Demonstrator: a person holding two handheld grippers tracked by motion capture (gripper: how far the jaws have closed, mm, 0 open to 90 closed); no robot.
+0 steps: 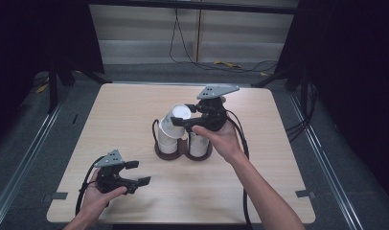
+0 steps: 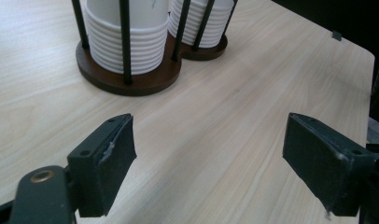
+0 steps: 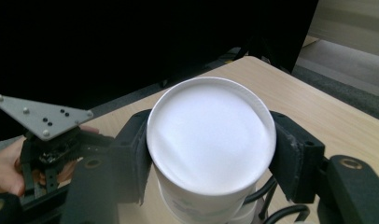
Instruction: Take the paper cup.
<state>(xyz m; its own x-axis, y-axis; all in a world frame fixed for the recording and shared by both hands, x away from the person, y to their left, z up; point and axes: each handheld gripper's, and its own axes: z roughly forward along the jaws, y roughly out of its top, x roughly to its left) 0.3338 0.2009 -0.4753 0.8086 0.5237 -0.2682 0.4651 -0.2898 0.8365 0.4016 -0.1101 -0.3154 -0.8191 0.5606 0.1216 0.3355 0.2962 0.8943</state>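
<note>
While the right gripper (image 1: 184, 117) is clamped on a white paper cup (image 1: 179, 115) by its side walls just under the closed end, holding it tilted above the left stack in the cup holder (image 1: 183, 152), the cup looks very light and thin-walled, so I judge it will crush or go oval if squeezed hard, and its smooth skin may slip if squeezed too little. Near the stiffer base ring, where the jaws sit now in the right gripper view, seems the soundest place to hold; the middle of the wall would give more. Nested cups tend to cling, so a second one might lift with it. The left gripper (image 1: 135, 172) rests low over the surface (image 1: 259, 191) near its front left corner, jaws spread wide with nothing between them. By count: one dark wooden holder with two bays ringed by black rods, two stacks of ribbed white cups (image 2: 127, 42), one in each bay, one cup in the jaws, two grippers; the cups per stack are too many and too hidden to count
</note>
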